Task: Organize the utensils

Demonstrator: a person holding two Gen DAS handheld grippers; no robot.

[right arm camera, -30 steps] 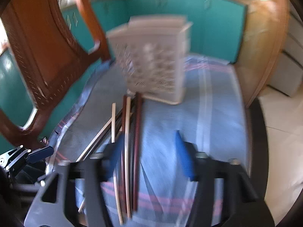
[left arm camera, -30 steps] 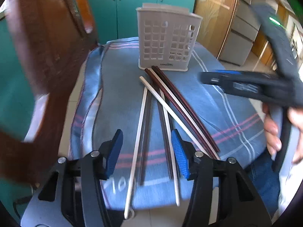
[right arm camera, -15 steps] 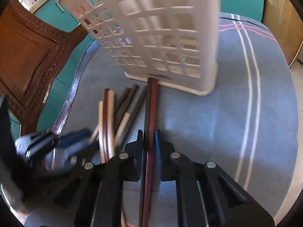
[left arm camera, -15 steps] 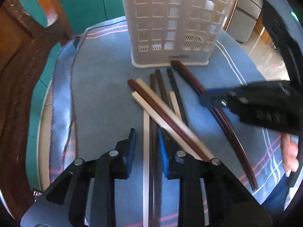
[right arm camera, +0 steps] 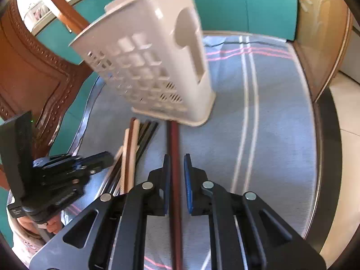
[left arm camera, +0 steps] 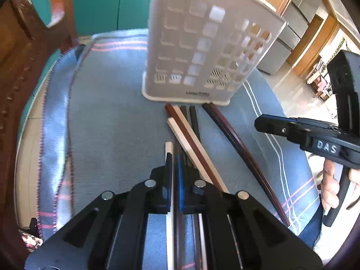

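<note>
Several chopsticks lie on a blue striped cloth (left arm camera: 112, 135) in front of a white perforated utensil holder (left arm camera: 202, 51), which also shows in the right wrist view (right arm camera: 155, 72). My left gripper (left arm camera: 174, 159) is shut on a pale chopstick (left arm camera: 169, 148) and a dark one beside it. My right gripper (right arm camera: 176, 164) has its jaws narrowly apart around a dark red pair of chopsticks (right arm camera: 174, 139) that reaches the holder's base. Whether the pads touch it I cannot tell. The right gripper also shows in the left wrist view (left arm camera: 270, 126), with the red pair (left arm camera: 231, 135).
A carved wooden chair (right arm camera: 29, 74) stands at the table's left. Teal cabinets (right arm camera: 258, 4) are behind. More loose chopsticks (right arm camera: 132, 144) lie between the two grippers. The round table's dark rim (right arm camera: 326, 135) curves at the right.
Both grippers came down onto the chopsticks and closer to the holder. The left jaws closed from wide open onto a pale and a dark chopstick. The right jaws narrowed around the red pair.
</note>
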